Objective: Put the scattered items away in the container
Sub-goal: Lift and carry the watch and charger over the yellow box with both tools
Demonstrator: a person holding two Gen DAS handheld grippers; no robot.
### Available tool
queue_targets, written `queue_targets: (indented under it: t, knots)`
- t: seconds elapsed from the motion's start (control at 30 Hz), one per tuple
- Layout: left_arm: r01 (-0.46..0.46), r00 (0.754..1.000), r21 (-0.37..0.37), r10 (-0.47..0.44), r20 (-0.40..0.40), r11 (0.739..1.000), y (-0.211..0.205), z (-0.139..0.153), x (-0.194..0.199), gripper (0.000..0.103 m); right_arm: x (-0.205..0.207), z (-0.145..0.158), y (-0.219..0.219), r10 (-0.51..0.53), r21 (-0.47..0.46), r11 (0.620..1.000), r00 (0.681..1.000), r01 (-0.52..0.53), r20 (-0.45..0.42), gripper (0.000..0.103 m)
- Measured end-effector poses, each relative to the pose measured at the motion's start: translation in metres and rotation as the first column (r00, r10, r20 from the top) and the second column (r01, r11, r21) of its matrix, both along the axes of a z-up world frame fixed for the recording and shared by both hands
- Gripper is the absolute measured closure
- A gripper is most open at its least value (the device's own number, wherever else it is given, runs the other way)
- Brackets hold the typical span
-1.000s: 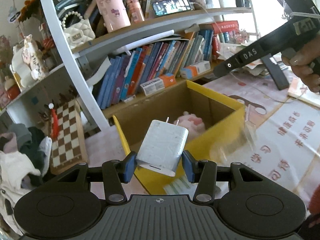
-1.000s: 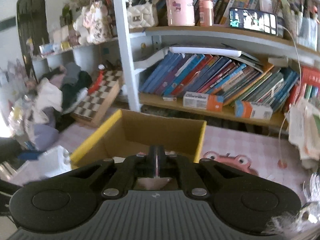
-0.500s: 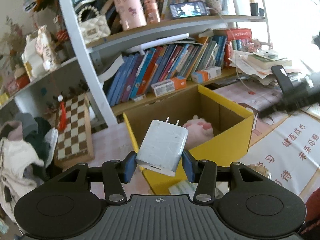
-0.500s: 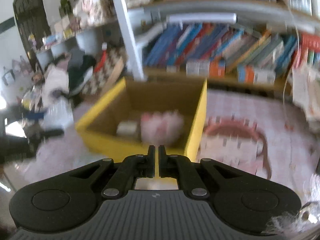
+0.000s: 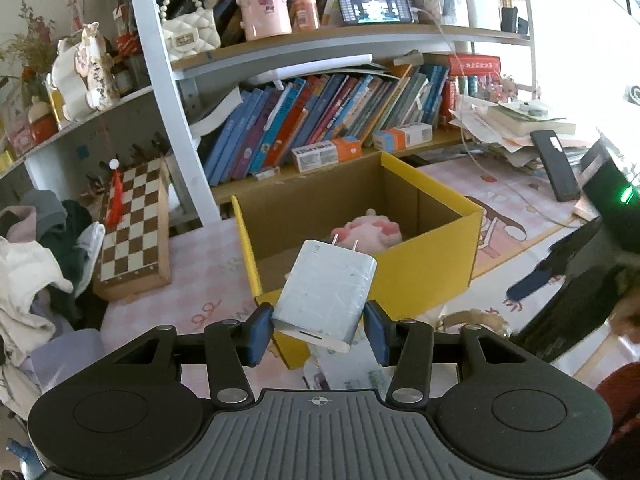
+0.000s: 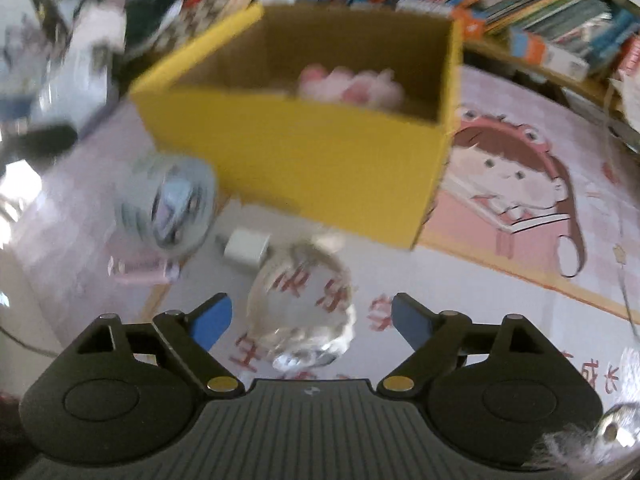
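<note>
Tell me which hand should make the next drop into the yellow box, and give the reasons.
Left. The left tongs are shut on the white charger, held just in front of the yellow box. The right tongs are open and empty, low over a clear bead bracelet on the mat.

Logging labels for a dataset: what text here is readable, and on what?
"成长": red print on the floor mat, right wrist view.
"主": same mat, somewhat blurred.
Orange-and-white boxes, book spines, phone screen on the shelf: too small to read.
White charger in the left tool: no print shows.
</note>
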State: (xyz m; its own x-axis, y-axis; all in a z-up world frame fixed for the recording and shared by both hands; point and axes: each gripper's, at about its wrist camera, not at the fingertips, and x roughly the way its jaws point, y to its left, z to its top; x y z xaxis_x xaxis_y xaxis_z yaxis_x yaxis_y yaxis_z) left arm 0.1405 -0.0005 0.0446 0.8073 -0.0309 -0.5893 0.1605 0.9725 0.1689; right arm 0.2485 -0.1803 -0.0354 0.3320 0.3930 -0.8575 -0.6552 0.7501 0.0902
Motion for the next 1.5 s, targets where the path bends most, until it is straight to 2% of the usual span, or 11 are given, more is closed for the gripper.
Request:
queue_targets:
  t: [0.17,0.23,0.27,0.3,0.5,0.93,1.23,1.5]
  knots:
    - [-0.013,1.0,-0.013,0.013,-0.003,1.0,0.002,-0.001,-0.005,0.055,-0.009,-0.017,0.018,0.07,-0.074,0.995,0.997,-0.071,-0.013,0.021]
    - [-0.018,1.0,-0.019,0.018,-0.005,1.0,0.003,-0.002,-0.006,0.055,-0.01,-0.019,0.017,0.063,-0.092,0.994,0.998,-0.063,0.003,0.03]
    - [-0.019,1.0,-0.022,0.019,-0.007,1.0,0.003,-0.002,-0.007,0.055,-0.009,-0.018,0.017,0.055,-0.095,0.994,0.998,-0.054,0.008,0.039]
    - [-0.019,1.0,-0.023,0.019,-0.008,1.0,0.004,-0.002,-0.007,0.055,-0.008,-0.018,0.015,0.047,-0.095,0.994,0.999,-0.045,0.011,0.041]
    - [-0.003,1.0,-0.021,0.003,-0.001,1.0,0.004,0.0,-0.007,0.055,-0.01,-0.016,0.005,0.03,-0.055,0.998,1.0,-0.031,-0.002,0.043]
    - [0.057,0.997,-0.007,-0.057,0.042,0.998,-0.003,0.01,0.002,0.055,-0.023,0.054,-0.039,-0.023,0.138,0.99,0.999,0.019,0.034,0.044]
    - [0.065,0.996,0.018,-0.066,0.065,0.998,0.0,0.019,0.017,0.055,-0.006,0.109,-0.039,-0.03,0.259,0.966,0.99,-0.007,0.139,0.044]
    - [0.1,0.994,0.078,-0.103,0.035,0.992,-0.003,0.019,0.053,0.055,0.042,0.127,-0.013,-0.025,0.247,0.969,0.977,-0.029,0.213,0.044]
